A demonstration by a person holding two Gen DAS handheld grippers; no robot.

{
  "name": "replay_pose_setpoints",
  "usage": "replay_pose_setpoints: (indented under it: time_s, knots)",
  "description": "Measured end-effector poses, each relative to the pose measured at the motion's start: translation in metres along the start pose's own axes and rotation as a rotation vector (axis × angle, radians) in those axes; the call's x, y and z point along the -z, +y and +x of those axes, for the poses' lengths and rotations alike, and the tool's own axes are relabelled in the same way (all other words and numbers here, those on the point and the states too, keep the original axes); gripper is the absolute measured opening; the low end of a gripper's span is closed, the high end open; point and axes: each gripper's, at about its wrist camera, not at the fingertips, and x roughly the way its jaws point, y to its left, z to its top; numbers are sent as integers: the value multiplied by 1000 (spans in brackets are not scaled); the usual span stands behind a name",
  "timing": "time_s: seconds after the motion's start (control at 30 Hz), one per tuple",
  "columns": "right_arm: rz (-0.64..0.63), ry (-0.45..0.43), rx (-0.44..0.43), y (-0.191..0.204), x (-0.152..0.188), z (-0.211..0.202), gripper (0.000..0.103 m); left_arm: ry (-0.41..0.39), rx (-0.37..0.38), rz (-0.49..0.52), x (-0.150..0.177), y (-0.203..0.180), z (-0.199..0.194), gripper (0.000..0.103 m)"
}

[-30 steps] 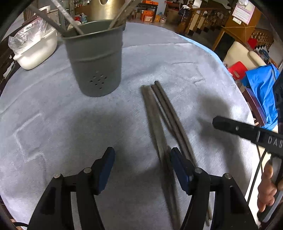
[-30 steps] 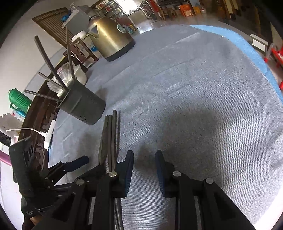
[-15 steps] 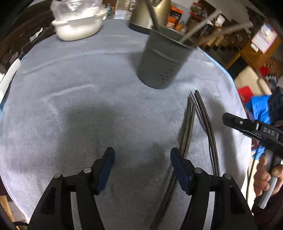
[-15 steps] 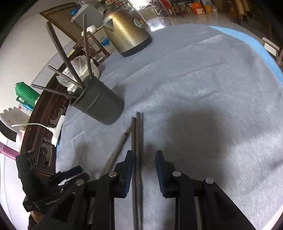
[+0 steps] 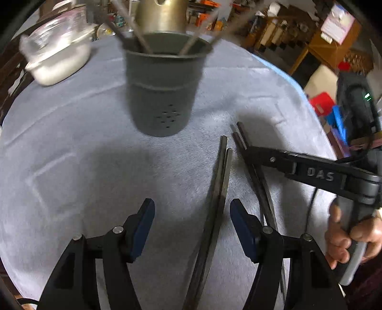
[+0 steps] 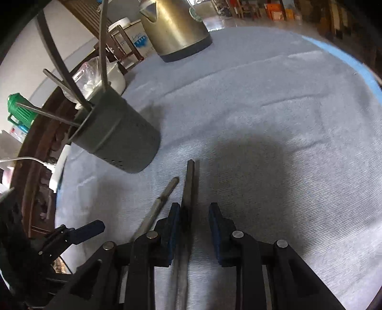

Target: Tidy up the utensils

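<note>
Left wrist view: your left gripper (image 5: 192, 229) hangs wide over the cloth (image 5: 78, 147), holding nothing. One pair of chopsticks (image 5: 218, 190) runs between its pads, nearer the right pad (image 5: 241, 229), and you cannot tell from here whether they touch it. A second pair (image 5: 242, 140) lies just beside them toward the table's right edge, with the right gripper (image 5: 250, 152) laid across it. The cup (image 5: 164, 93) stands further in, toward the far edge, with several sticks already leaning in it. A bowl (image 5: 57, 62) sits at the far left and a kettle (image 5: 162, 16) behind the cup.

Right wrist view: your right gripper (image 6: 193, 226) stands part open, narrower than the left. The second pair (image 6: 188, 190) sits between its pads, hard against the left pad (image 6: 174, 224), with a gap to the right one. The round stick (image 6: 162, 200) of the other pair lies just outside the left finger.

Risks, as a judgement: closing now may catch only one stick of the pair, or roll them apart, because they sit off-centre. The thin sticks lie flat on soft cloth, so the pads may snag the cloth or slide over them. The two grippers work close together and could knock each other or scatter the neighbouring pair. At the cup, sticks already leaning there could block entry or tip it
</note>
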Motion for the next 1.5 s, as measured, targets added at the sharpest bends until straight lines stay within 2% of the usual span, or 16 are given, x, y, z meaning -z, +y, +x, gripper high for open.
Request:
replay_pose_setpoints:
  time_s: [0.23,0.27,0.37,0.67,0.77,0.83,0.97,1.1,1.13,1.27,1.37,1.43,1.5]
  knots:
    - [80,-39,6,-26,-3,-11,28,-1,-68,-11,-11,0,14,66]
    - [85,-38,18,-29,-2,-11,28,-5,-100,-15,-12,2,15,63]
    - [97,-39,10,-30,-1,-10,28,-1,-111,-46,-12,9,11,58]
    - [60,-26,-7,-12,-4,-1,28,-9,-49,-148,13,56,-11,58]
    - [5,-23,-56,4,0,1,18,-36,-20,-195,15,74,-22,58]
    - [-10,-49,-76,8,2,-4,17,-54,-7,-234,15,85,-30,58]
    - [-3,-66,-35,-2,0,-12,17,-55,-16,-322,17,109,-36,58]
    - [58,-63,-42,-19,-4,-17,17,-4,-9,-417,18,123,-23,57]
    - [66,-56,-43,-20,-5,-16,18,-13,-8,-433,17,124,-23,57]
    - [102,-20,-108,-17,-10,-12,18,0,8,-456,11,124,-19,57]
    - [39,17,-70,-4,-7,-2,18,7,-14,-414,2,115,-13,57]
    - [-32,24,-13,5,-2,1,18,13,-16,-365,-2,103,-9,51]
    - [-67,45,-34,10,3,6,18,13,-15,-327,-7,92,-4,47]
